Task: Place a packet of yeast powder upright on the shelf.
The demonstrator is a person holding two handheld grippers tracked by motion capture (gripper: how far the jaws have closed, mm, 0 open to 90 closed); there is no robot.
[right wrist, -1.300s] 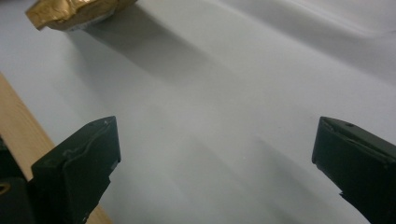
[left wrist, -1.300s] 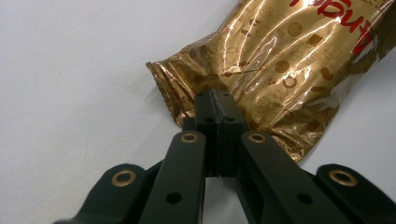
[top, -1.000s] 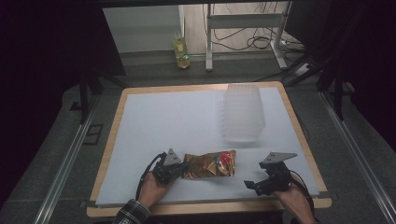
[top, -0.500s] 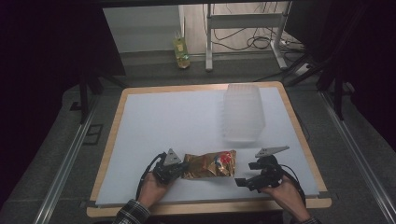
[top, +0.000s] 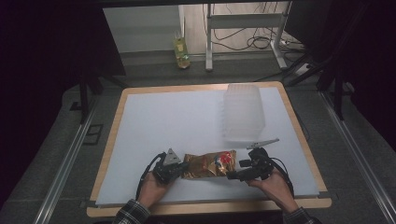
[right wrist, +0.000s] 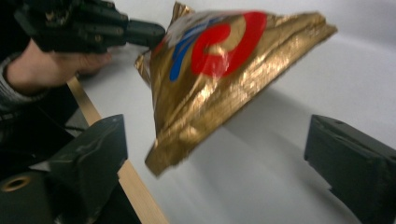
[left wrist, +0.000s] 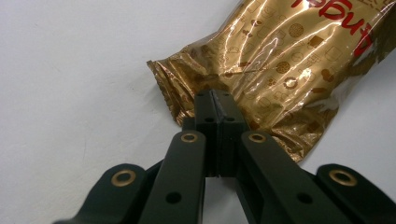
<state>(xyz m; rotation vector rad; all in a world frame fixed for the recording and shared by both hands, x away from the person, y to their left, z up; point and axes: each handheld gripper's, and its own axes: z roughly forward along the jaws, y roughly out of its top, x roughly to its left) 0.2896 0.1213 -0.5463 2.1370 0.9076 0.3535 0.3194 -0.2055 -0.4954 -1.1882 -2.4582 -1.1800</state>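
Left gripper (left wrist: 215,100): jaws clamped on gold snack bag (left wrist: 275,60) end.
Right gripper (right wrist: 219,154): jaws apart, bag's other end between them, untouched.

High view overhead; gripper views close, sharing gold bag (left wrist: 280,60).

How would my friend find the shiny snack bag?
Look at the white table, along its near edge between the person's two hands. The crinkly gold foil snack bag lies there, pinched by the left gripper. Its neighbour, the clear plastic container, isn't gold with red print.
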